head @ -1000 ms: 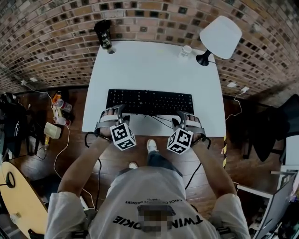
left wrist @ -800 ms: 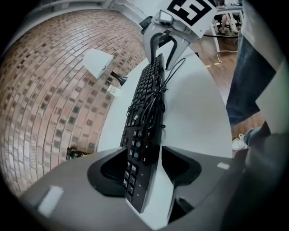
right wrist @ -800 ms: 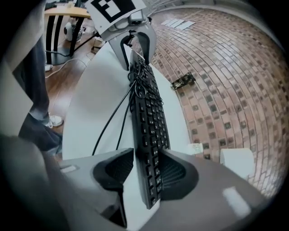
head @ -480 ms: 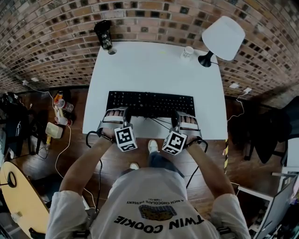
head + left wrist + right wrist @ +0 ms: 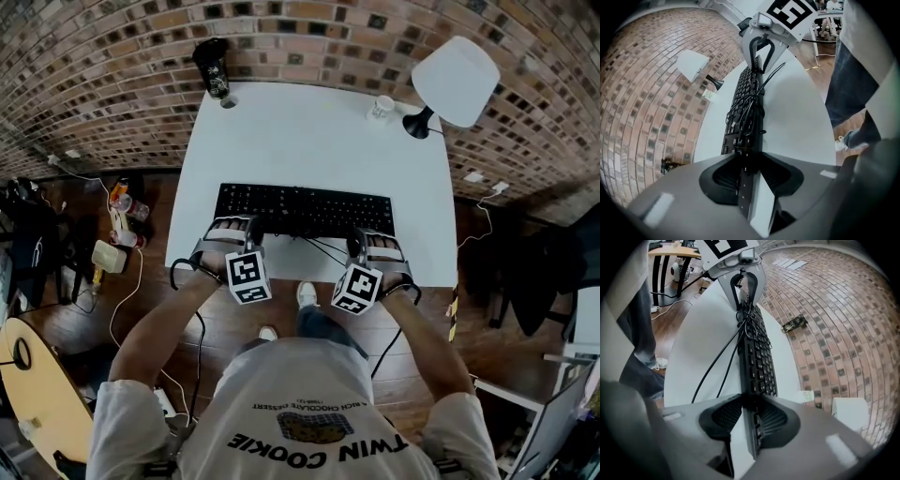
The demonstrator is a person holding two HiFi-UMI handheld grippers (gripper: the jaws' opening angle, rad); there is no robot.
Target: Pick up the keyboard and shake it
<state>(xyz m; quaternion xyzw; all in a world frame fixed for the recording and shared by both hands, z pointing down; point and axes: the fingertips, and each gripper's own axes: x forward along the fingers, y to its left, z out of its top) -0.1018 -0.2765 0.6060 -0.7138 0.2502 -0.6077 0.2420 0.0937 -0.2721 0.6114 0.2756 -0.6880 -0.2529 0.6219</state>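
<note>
Your head view is lit softly and evenly. The white table point(image 5: 309, 141) is brightest at centre, the black keyboard point(image 5: 303, 210) keeps little key detail, and the floor point(image 5: 80, 323) at lower left is dim. Fisheye curvature bows the brick wall point(image 5: 94, 56) along the top. Both gripper views fade to black corners, and their bottom foreground blurs.

head view steeply down from above the desk point(image 5: 309, 131), each gripper view close along the keyboard point(image 5: 733, 133) from opposite ends

keyboard point(image 5: 305, 208) ends: hidden from you in head view
cup point(image 5: 380, 106) contents: too small to tell
dark container point(image 5: 212, 67): print unreadable
floor clutter point(image 5: 117, 225): too small to identify
</note>
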